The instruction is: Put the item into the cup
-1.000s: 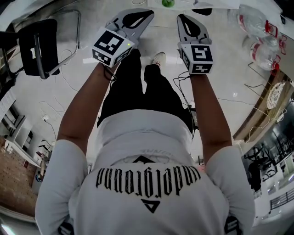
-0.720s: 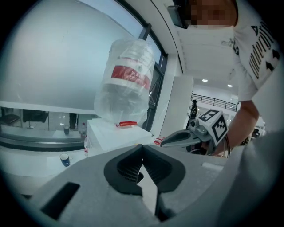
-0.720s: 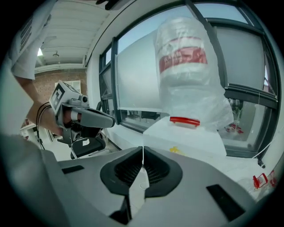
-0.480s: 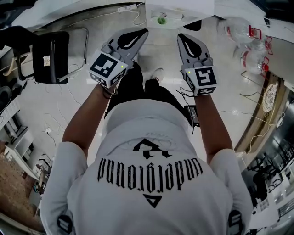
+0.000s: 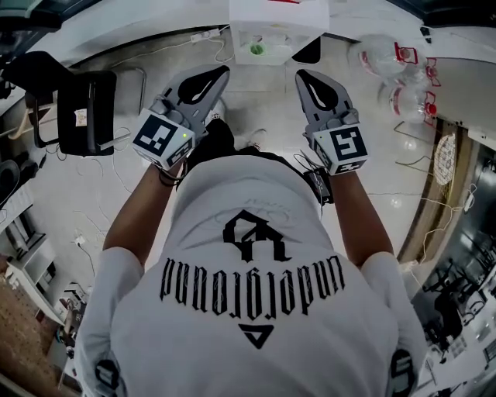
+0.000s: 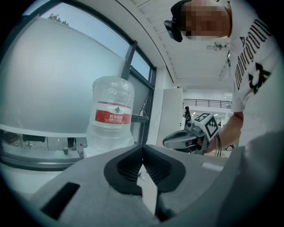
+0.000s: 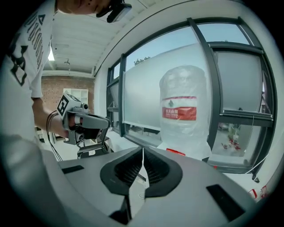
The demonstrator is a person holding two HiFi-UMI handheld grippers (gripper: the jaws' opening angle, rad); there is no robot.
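Note:
In the head view both grippers are held out in front of the person's body, side by side above the floor. My left gripper [image 5: 220,72] is shut with nothing in it, and its jaws meet at the tips in the left gripper view [image 6: 142,146]. My right gripper [image 5: 303,76] is also shut and empty, its tips touching in the right gripper view [image 7: 142,150]. Beyond the grippers, a small green object [image 5: 256,49] sits in a clear container on a white table [image 5: 279,12]. I cannot tell whether this container is the cup.
A large water bottle [image 6: 111,113] with a red label stands by the windows, also in the right gripper view [image 7: 184,111]. A black chair [image 5: 85,108] stands at the left. Several clear water bottles [image 5: 395,74] lie on the floor at the right. Cables cross the floor.
Both grippers have risen together, still shut. The white table with the green object has come further into the top of the head view.

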